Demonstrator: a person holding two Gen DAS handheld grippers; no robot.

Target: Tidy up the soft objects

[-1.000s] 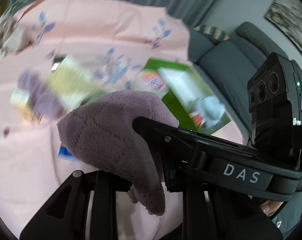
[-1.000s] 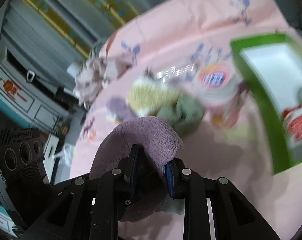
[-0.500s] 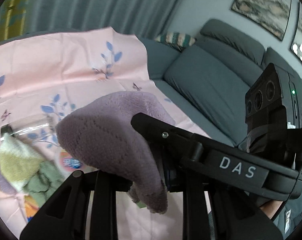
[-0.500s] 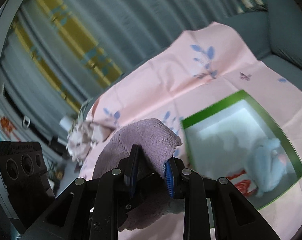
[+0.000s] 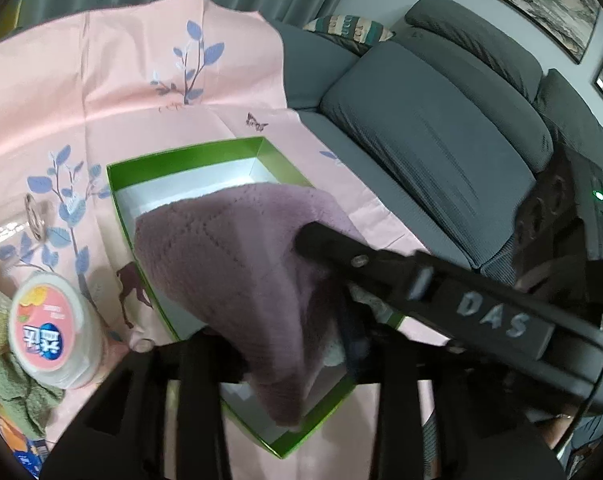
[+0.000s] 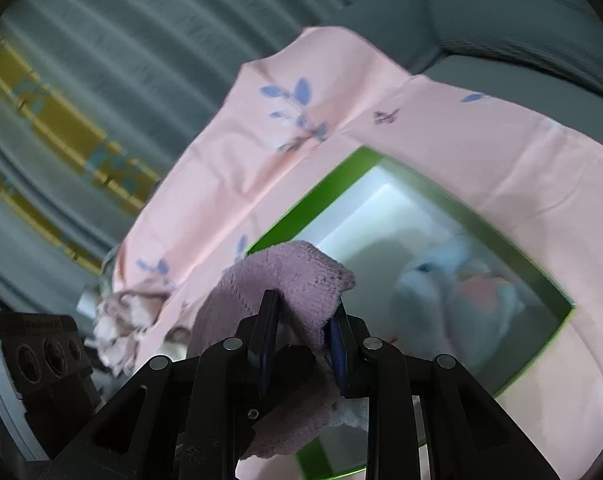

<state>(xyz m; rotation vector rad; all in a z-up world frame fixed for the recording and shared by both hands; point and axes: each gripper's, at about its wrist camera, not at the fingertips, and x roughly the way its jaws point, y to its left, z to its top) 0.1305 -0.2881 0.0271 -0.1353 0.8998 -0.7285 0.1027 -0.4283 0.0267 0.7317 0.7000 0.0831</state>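
left wrist view: the left gripper (image 5: 269, 344) has its jaws opening, with the purple cloth (image 5: 237, 264) between them and draped over the green box (image 5: 181, 156), which sits toward the right edge of the pink sheet (image 5: 101, 80). a second ago the cloth hung over the middle of the sheet, with the box well off to the right; now the box is straight below. the round tub (image 5: 53, 328) and a green towel (image 5: 17, 388) lie at the sheet's left side, outside the box, so by my reading sorting is only partly done.

right wrist view: the right gripper (image 6: 301, 340) is narrowly closed on the same purple cloth (image 6: 289, 280), holding its upper fold above the box's near-left corner (image 6: 285, 224). a pale blue plush toy (image 6: 457, 304) already lies inside, toward the box's right end. earlier this view showed the pile at the sheet's centre; that is gone from sight. the cloth is not yet released.
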